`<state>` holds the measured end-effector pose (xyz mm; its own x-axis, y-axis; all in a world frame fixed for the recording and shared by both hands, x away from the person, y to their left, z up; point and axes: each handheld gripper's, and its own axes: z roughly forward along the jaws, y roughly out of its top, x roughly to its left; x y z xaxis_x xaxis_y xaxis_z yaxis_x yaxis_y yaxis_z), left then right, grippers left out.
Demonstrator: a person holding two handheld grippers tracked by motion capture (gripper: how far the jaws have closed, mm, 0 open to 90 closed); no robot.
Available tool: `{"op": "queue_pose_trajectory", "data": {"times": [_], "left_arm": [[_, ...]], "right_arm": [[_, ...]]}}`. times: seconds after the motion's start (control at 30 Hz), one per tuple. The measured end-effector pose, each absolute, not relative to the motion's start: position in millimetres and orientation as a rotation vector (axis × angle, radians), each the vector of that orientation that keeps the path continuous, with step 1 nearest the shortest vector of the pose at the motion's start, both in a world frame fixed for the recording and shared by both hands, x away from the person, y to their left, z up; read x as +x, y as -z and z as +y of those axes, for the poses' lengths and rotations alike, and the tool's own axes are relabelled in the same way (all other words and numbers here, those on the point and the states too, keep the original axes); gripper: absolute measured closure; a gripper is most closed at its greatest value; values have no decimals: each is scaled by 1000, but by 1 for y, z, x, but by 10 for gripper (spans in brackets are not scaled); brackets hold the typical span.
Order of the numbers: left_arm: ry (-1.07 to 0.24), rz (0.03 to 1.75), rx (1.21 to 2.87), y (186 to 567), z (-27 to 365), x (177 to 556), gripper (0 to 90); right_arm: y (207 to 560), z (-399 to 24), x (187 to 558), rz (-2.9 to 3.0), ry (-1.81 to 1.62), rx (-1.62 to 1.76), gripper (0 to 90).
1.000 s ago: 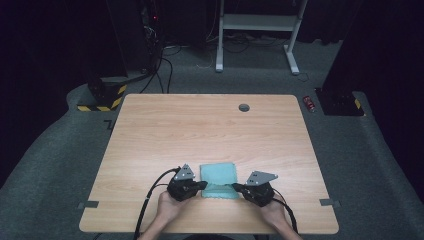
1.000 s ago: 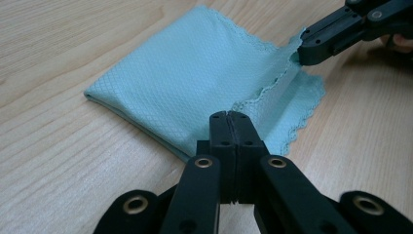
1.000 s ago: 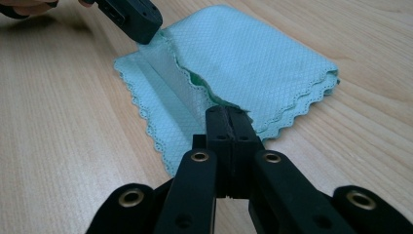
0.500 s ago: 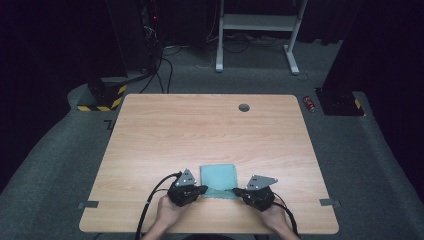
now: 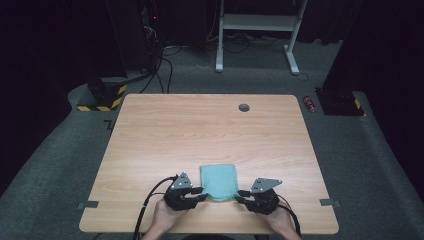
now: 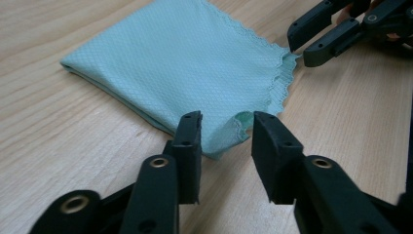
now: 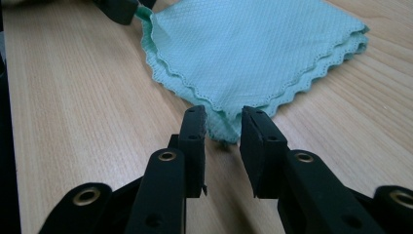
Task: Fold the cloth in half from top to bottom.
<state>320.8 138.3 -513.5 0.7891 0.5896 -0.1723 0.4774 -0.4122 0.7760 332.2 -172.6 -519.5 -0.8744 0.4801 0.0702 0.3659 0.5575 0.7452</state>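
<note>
step: cloth (image 5: 218,181) folded & set down near front edge of table (image 5: 200,130); both grippers look to be letting go of its near corners. Looks like end of a fold, or a pause before the next one.

left gripper (image 6: 225,127): jaws have just been opening; now part open, near-left corner of cloth lies loose between the tips, pads not pressing on it. Holds nothing.

right gripper (image 7: 223,120): same — jaws just been opening, part open, near-right corner sits in the gap, no pinch. Holds nothing.

hands: one behind each gripper at bottom of high view, either side of cloth, low on the table.

cloth, where: flat on the wood, between the 2 grippers, centre-front; rest of table bare bar a small dark round spot (image 5: 244,107) far side.

cloth, look: pale teal/mint, fine dimpled weave, thin & limp. Folded to a rough rectangle, several layers. Scalloped hem stacked along one edge in right gripper view; layers not quite flush. Folded edge smooth on far-left in left gripper view. Near-left corner curls up a bit.

next, my guess: back both grippers off clear w/o dragging corners; if another fold is wanted, re-pinch all layers together, else stack will slip apart.
</note>
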Motion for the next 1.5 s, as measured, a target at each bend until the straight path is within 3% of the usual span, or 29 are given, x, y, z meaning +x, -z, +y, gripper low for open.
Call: {"op": "queue_pose_trajectory", "data": {"times": [0.47,0.83,1.0,1.5], "left_arm": [[-171,842,2078,512,117,344,602],[-222,818,2183,518,126,333,544],[-215,828,2150,518,132,330,512],[-316,924,2035,513,114,382,501]], "right_arm": [[513,-156,345,2573,-1249,757,835],[520,-161,341,2615,-1187,757,808],[515,-162,345,2580,-1224,776,799],[511,-127,401,2486,-1262,924,800]]}}
